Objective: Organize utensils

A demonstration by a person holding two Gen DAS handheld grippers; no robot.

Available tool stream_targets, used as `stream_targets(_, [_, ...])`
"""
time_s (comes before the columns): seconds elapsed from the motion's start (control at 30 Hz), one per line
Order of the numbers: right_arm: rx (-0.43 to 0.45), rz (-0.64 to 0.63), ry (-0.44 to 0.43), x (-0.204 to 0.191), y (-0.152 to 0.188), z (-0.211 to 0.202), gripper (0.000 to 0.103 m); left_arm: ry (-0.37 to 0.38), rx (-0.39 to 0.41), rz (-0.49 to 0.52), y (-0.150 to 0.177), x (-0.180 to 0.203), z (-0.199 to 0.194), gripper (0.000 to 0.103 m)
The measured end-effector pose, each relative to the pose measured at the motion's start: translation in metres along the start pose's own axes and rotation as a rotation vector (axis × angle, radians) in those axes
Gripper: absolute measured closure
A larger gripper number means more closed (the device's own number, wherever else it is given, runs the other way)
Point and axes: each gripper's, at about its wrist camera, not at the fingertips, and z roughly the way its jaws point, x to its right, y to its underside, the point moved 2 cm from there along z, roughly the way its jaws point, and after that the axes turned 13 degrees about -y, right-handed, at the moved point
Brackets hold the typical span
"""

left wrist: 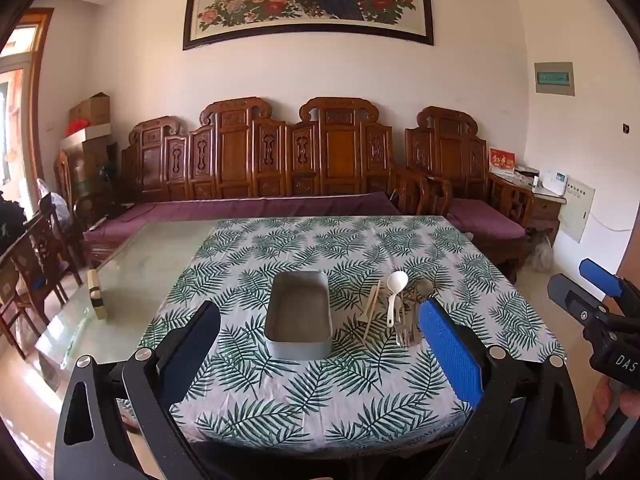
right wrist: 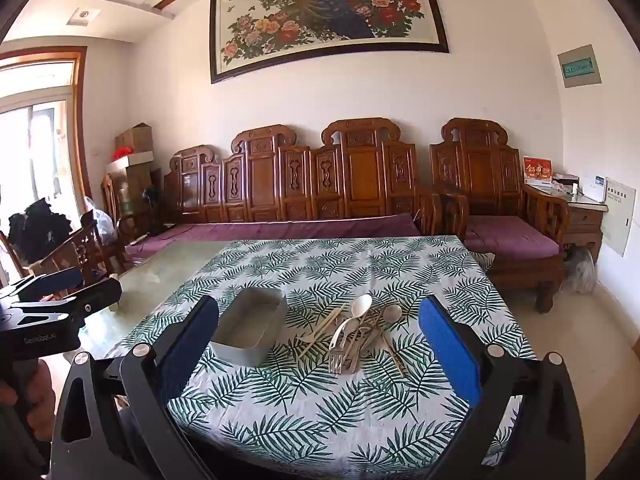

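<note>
Both grippers, left [left wrist: 320, 336] and right [right wrist: 320, 336], are held wide apart and empty above the near table [right wrist: 304, 412] edge. Farther off, a gray tin [right wrist: 250, 330] is seen, with utensils [right wrist: 356, 334] piled just to its right.

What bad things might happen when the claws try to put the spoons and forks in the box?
The utensil pile is tangled, so lifting one fork might drag others along. The thin chopsticks lie flat on the tablecloth and may slip from the right claw. A bump could push the unheld gray tin away.
</note>
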Motion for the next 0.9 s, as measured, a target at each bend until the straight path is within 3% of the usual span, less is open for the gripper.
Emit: stream_targets(0.9, [0.002,0.001,0.0,-0.0033,-0.0018,-0.0017,0.003,0.001,0.006,-0.001,-0.0018,0.0026,-0.0012,0.006])
